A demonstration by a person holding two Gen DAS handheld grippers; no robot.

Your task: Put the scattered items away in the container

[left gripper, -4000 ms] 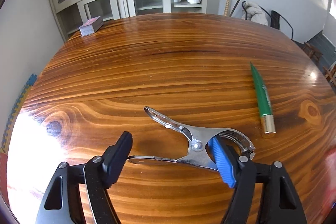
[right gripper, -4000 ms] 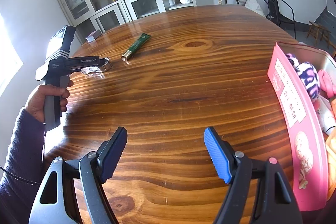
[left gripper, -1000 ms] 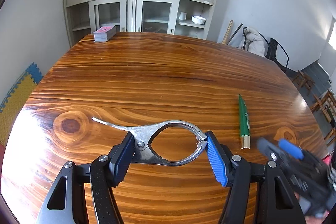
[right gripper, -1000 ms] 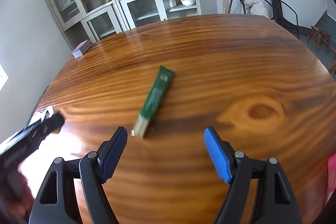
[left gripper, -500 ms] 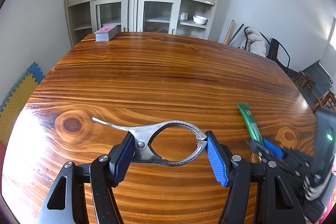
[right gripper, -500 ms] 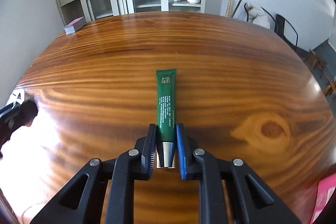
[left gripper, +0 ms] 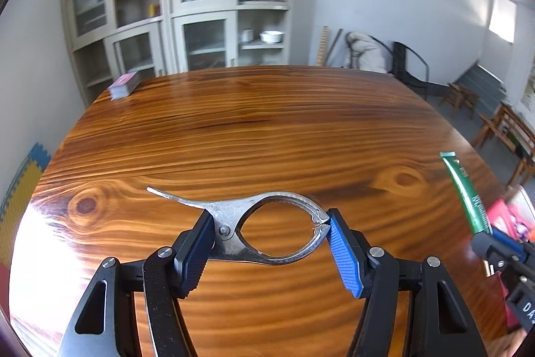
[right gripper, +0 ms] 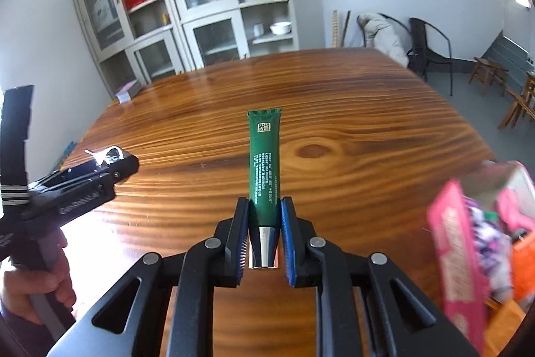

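The left gripper (left gripper: 267, 243) grips the metal clamp (left gripper: 264, 223) across its ring end as it did a second ago, one pad at the pivot and the other at the tips, with the handle sticking out to the left; the clamp now hangs clear above the desk (left gripper: 267, 129) and the view has swung right, so this hand is carrying its load toward the right side. On the right, the bigger change: the right gripper (right gripper: 264, 233), which stood wide over the lying tube (right gripper: 264, 163) a second ago, has closed on it. Its pads pinch the tube just above the silver cap, and the green body points away from the camera, lifted off the desk. The pink container (right gripper: 468, 256), already holding several items, has come into view blurred at the near right edge. Both pick-ups look done, and what remains seems to be carrying each item over the container and releasing it.
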